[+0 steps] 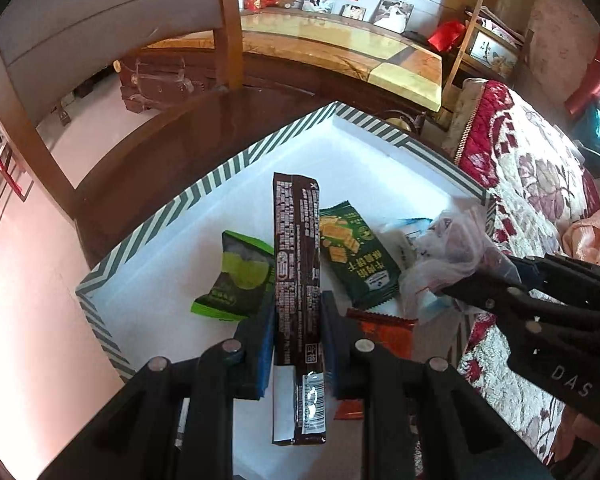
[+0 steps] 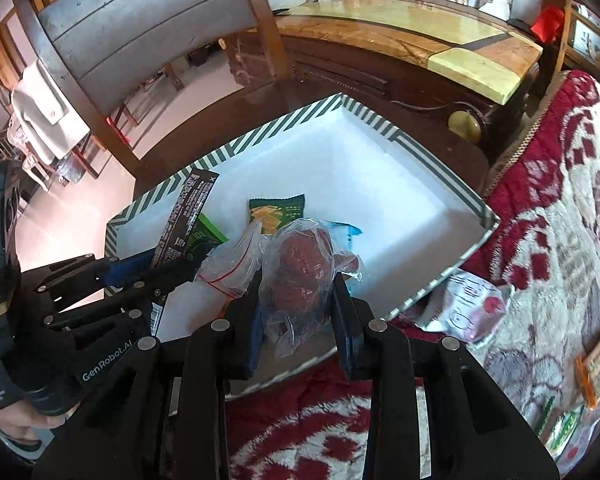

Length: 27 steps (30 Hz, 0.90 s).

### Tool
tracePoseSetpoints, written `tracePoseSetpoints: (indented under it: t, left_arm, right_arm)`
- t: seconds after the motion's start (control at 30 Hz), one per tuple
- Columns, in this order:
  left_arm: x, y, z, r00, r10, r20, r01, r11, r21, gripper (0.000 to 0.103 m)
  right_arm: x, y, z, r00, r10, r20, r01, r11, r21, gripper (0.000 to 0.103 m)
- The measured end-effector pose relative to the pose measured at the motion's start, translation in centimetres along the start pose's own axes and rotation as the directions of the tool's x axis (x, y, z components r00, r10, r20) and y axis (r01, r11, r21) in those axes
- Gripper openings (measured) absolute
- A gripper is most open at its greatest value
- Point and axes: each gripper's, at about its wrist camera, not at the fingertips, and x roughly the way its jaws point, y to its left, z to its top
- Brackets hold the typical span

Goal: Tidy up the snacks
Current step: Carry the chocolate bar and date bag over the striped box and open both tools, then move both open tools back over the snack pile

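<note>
My left tongs (image 1: 298, 336) are clamped on a long dark-brown snack packet (image 1: 297, 264), which stands lengthwise between the blue-padded fingers (image 1: 265, 344) and projects over the white box (image 1: 160, 280) with the green-and-white striped rim. On the box floor beneath it lie a bright green packet (image 1: 238, 280) to the left, a dark green cracker packet (image 1: 356, 256) to the right, and an orange-red packet (image 1: 384, 328) partly hidden behind my right-hand finger. My right tongs (image 2: 296, 312) are closed on a clear plastic bag of reddish-brown contents (image 2: 304, 276), held above the near edge of the same box (image 2: 380, 168); a second clear bag with a red seal line (image 2: 230, 264) hangs just beside it. A pale packet (image 2: 468, 304) lies outside the box on the red-and-cream floral blanket (image 2: 560, 200), touching the box's near wall.
</note>
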Motion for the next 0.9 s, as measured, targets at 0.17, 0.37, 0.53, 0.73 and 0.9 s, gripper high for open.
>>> tracePoseSetpoints:
  t: [0.17, 0.37, 0.53, 0.73, 0.9]
  left_arm:
    - [0.4, 0.2, 0.0, 1.000, 0.015, -0.012, -0.015, 1.000, -0.003, 0.023]
    - [0.7, 0.3, 0.0, 0.999, 0.035, -0.016, -0.035, 0.999, -0.012, 0.024]
    - [1.0, 0.5, 0.1, 0.998, 0.060, -0.030, -0.061, 0.998, -0.017, 0.039]
    - [0.3, 1.2, 0.2, 0.999, 0.044, 0.000, -0.044, 0.998, -0.045, 0.067]
    - [-0.4, 1.0, 0.1, 0.999, 0.041, 0.019, -0.040, 0.998, -0.037, 0.073]
  right_arm:
    - [1.1, 0.6, 0.3, 1.000, 0.004, -0.017, -0.004, 1.000, -0.014, 0.029]
    - [2.2, 1.4, 0.4, 0.999, -0.002, -0.041, 0.000, 0.999, -0.042, 0.029]
    - [2.6, 2.0, 0.5, 0.998, -0.017, -0.059, 0.012, 0.997, -0.071, 0.034]
    - [2.0, 1.8, 0.0, 0.998, -0.017, -0.068, 0.014, 0.999, -0.047, 0.039]
    - [0.1, 1.7, -0.4, 1.000, -0.002, -0.030, 0.001, 1.000, -0.029, 0.050]
